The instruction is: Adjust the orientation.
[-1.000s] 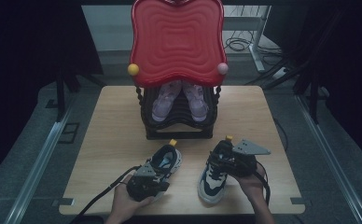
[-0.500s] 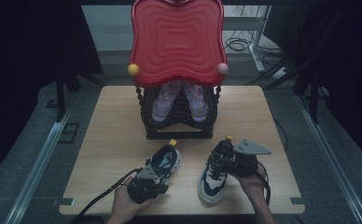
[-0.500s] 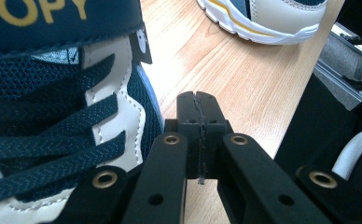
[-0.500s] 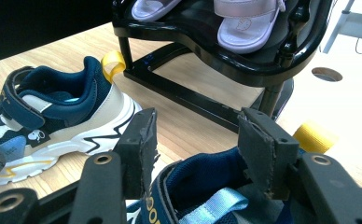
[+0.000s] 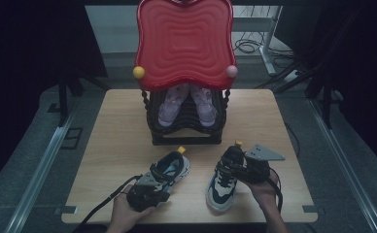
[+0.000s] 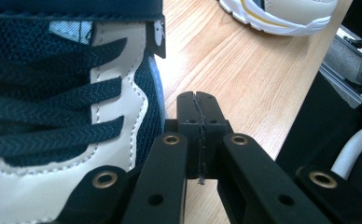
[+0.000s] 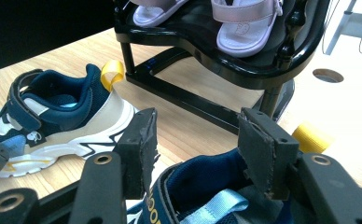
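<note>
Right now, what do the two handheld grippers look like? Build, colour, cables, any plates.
Both are black two-jaw units. The left gripper has flat black link arms with brass-ringed rivet holes and ribbed pads; a black cable trails from it. The right gripper has blocky, scuffed dark grey pads on similar riveted arms and carries a grey three-cornered plate on top. No sleeves are visible on the forearms.

left gripper (image 6: 198, 105) jaws closed, right gripper (image 7: 195, 140) jaws apart
</note>
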